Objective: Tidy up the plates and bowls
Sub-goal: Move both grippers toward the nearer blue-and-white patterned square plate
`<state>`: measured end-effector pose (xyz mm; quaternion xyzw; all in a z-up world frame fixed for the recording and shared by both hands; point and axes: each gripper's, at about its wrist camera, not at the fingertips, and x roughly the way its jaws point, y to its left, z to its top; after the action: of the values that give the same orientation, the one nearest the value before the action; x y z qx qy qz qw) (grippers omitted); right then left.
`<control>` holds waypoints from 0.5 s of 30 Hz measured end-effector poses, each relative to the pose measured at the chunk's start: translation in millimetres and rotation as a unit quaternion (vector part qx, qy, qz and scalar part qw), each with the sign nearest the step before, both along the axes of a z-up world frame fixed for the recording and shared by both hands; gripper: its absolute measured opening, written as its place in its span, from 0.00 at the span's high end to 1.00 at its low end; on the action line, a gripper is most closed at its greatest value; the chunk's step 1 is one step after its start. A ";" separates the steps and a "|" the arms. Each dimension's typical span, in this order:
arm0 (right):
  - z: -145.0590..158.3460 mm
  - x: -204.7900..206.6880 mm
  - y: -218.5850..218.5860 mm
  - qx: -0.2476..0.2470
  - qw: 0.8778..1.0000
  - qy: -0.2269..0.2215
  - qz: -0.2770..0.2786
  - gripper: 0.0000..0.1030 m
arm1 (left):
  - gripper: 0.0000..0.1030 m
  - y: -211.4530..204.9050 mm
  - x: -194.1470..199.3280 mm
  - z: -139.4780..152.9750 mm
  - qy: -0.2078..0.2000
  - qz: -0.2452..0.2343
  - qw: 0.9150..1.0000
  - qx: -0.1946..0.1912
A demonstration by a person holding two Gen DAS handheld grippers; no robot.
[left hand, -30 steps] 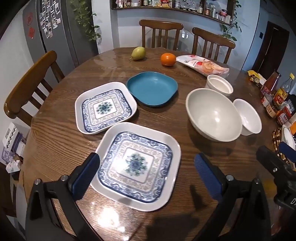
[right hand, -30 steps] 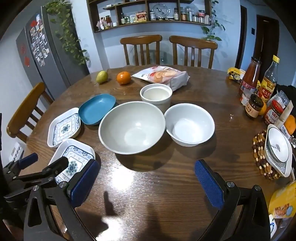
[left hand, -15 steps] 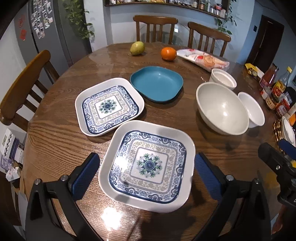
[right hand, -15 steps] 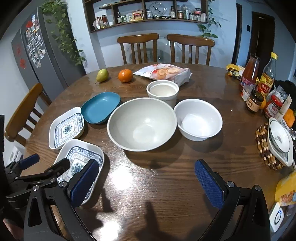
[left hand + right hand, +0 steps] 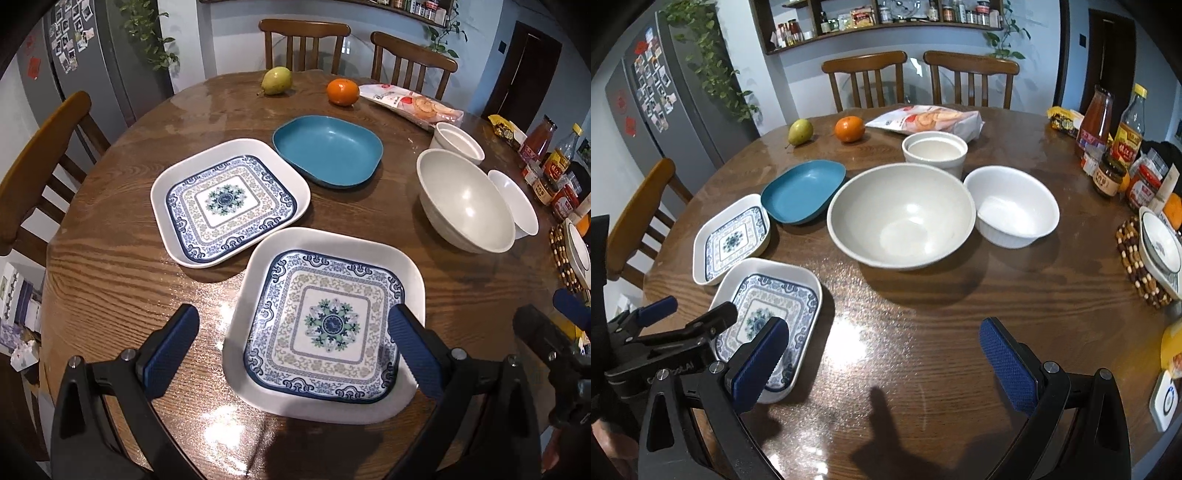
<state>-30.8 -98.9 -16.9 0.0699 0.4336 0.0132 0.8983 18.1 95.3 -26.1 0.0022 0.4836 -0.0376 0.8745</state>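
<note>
While the left gripper hangs with jaws spread over the near square white plate with blue floral pattern, just in front of its twin, the plate looks stiff, glossy and slippery; grip its raised rim. The gripper has closed in since a second ago. The right gripper is also spread, empty.

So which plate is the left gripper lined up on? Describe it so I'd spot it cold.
On the round wooden table, three plates sit along the left side. It is the patterned plate nearest the table's near edge, under the open left gripper. Its twin, the farther patterned plate, lies beyond it beside the plain blue plate.
</note>
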 end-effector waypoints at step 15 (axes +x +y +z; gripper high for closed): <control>-7.3 7.3 13.8 0.015 0.999 0.011 0.032 0.00 | 0.01 4.5 2.8 -7.2 0.016 -0.005 1.000 0.000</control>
<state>-23.6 -85.1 -24.2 0.0696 0.4450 0.0473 0.8916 20.9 99.8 -33.3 0.0042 0.4976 -0.0419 0.8664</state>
